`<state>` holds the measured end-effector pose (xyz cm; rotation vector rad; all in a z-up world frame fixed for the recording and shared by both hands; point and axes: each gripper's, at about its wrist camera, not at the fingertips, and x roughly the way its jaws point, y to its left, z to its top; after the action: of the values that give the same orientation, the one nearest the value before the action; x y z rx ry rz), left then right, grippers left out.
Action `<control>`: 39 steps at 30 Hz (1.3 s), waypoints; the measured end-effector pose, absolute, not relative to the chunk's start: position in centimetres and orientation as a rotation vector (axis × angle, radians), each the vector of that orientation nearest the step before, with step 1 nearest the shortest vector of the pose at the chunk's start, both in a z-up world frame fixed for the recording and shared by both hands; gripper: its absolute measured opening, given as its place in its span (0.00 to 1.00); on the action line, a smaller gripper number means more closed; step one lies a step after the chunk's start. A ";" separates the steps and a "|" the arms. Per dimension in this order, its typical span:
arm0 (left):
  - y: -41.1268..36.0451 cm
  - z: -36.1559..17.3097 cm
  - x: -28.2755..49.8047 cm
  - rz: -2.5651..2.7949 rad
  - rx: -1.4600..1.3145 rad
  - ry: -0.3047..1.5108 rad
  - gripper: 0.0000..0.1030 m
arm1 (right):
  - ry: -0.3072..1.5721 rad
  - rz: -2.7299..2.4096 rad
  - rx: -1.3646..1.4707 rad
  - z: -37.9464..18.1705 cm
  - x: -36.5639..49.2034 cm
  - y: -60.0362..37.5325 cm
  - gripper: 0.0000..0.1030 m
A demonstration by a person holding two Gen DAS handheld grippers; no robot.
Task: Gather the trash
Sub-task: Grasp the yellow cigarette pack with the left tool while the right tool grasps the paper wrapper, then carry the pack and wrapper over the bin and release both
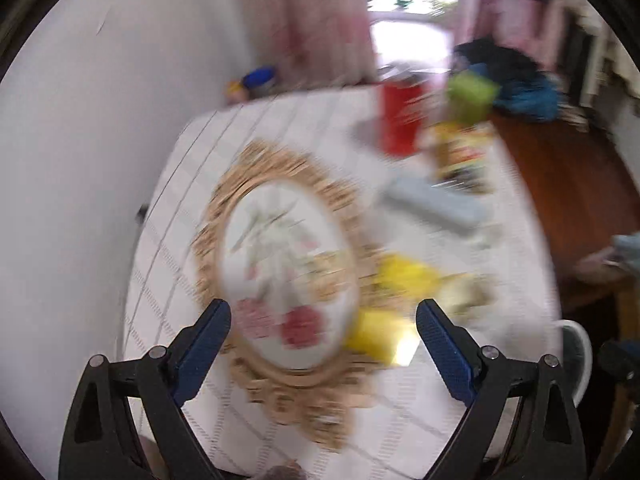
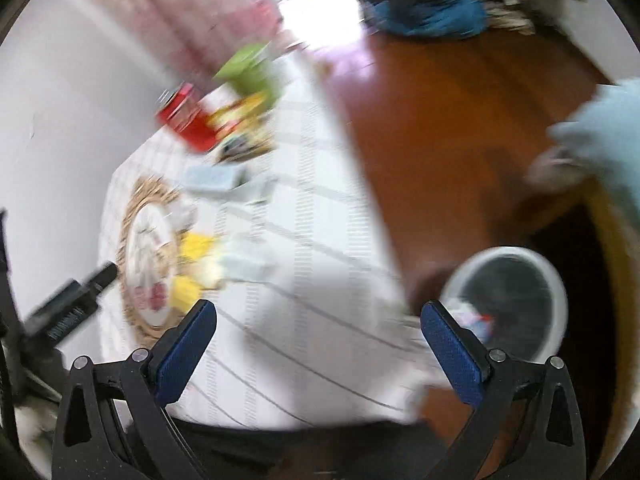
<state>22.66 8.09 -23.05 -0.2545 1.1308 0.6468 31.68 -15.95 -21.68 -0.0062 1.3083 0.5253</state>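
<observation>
White-clothed table [image 1: 172, 264] with oval floral mat [image 1: 286, 264], yellow wrappers [image 1: 404, 276], red box [image 1: 400, 116], snack packet [image 1: 460, 156].

The tabletop [image 1: 168, 248] wears a white cloth with thin grey check lines, matt. On it lies a placemat [image 1: 280, 280] with a straw-like woven rim. The floor [image 2: 460, 128] is glossy reddish wood. The bin [image 2: 556, 280] looks like smooth white plastic. Claw pads [image 2: 184, 352] are textured blue.

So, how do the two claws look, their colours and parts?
Both look the same. The left claw and right claw each have two black angular plastic arms with silver round pivot bolts, ending in dark blue textured pads. No cables or sleeves are visible.
</observation>
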 end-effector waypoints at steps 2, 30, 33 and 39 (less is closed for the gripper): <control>10.1 -25.3 22.1 0.686 -0.274 1.172 0.92 | 1.347 0.564 -0.007 -24.2 32.0 -12.3 0.81; 5.2 -32.2 29.0 0.220 -0.164 1.373 0.50 | 1.399 0.546 0.100 -28.0 33.0 -15.1 0.49; 5.8 -32.2 28.4 0.239 -0.169 1.378 0.50 | 1.408 0.550 0.087 -28.2 32.5 -14.8 0.49; 7.3 -32.0 25.5 0.297 -0.227 1.392 0.51 | 1.440 0.548 -0.011 -28.8 31.1 -13.8 0.49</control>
<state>25.51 7.35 -32.02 -0.2272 1.3915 0.2971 31.06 -13.77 -28.79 -0.0106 1.4402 0.5477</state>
